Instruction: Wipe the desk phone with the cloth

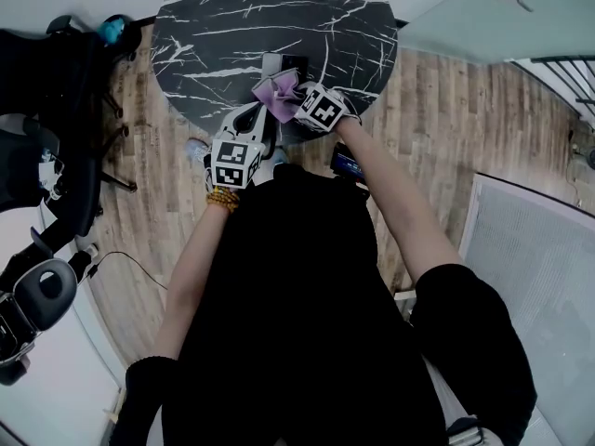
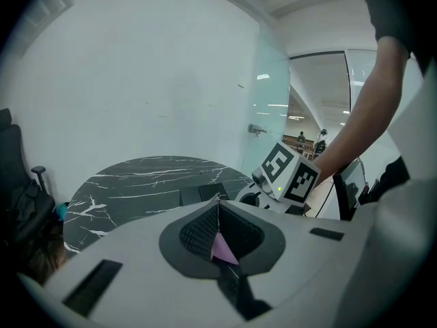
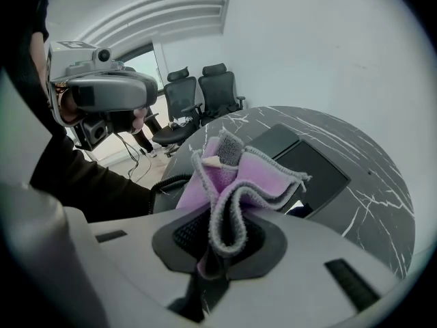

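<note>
Two tools clenched on one purple cloth: left tool pinches a corner, right tool grips the bunch

Head view: cloth and both grippers are covering most of the desk phone at the table's near edge, only a dark strip is showing. The top picture edge is cutting off the table's far edge. The left gripper is hiding its jaws under its marker cube.

Left gripper view: the closed jaws are swallowing the cloth, just a purple sliver is peeking out.

Right gripper view: the bunched cloth is masking the right gripper jaw tips and part of the desk phone.
</note>
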`<state>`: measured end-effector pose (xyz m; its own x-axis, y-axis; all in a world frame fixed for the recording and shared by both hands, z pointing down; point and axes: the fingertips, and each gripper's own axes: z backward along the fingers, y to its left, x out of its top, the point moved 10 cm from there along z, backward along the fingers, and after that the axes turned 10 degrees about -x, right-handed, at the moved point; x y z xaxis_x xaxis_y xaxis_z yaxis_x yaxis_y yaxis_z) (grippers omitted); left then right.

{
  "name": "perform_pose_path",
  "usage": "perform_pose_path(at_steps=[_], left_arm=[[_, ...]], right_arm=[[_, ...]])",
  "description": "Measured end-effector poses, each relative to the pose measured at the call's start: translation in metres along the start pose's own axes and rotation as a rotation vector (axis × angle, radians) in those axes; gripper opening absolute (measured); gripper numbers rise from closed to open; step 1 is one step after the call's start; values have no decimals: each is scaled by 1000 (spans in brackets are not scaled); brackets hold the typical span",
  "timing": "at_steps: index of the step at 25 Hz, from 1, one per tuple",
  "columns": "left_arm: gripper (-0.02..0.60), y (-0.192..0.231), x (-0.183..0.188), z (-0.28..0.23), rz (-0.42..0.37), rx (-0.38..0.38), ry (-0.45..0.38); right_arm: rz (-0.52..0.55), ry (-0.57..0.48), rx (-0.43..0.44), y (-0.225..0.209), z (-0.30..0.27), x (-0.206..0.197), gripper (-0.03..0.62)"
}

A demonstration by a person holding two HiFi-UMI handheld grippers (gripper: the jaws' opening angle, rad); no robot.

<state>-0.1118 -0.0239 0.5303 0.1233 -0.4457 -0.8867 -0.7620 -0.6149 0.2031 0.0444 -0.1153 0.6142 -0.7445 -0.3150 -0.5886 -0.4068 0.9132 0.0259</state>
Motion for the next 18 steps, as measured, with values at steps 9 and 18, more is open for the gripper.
perform_pose_path(at_steps=[9,18], left_arm=[[14,-2,-2,4,-3,-3,7],[14,-5,-3,7,-9,-7,10]], right_arm=[[13,45,54,10,-7,-6,54],[20,69,97,16,-11,-9,54]])
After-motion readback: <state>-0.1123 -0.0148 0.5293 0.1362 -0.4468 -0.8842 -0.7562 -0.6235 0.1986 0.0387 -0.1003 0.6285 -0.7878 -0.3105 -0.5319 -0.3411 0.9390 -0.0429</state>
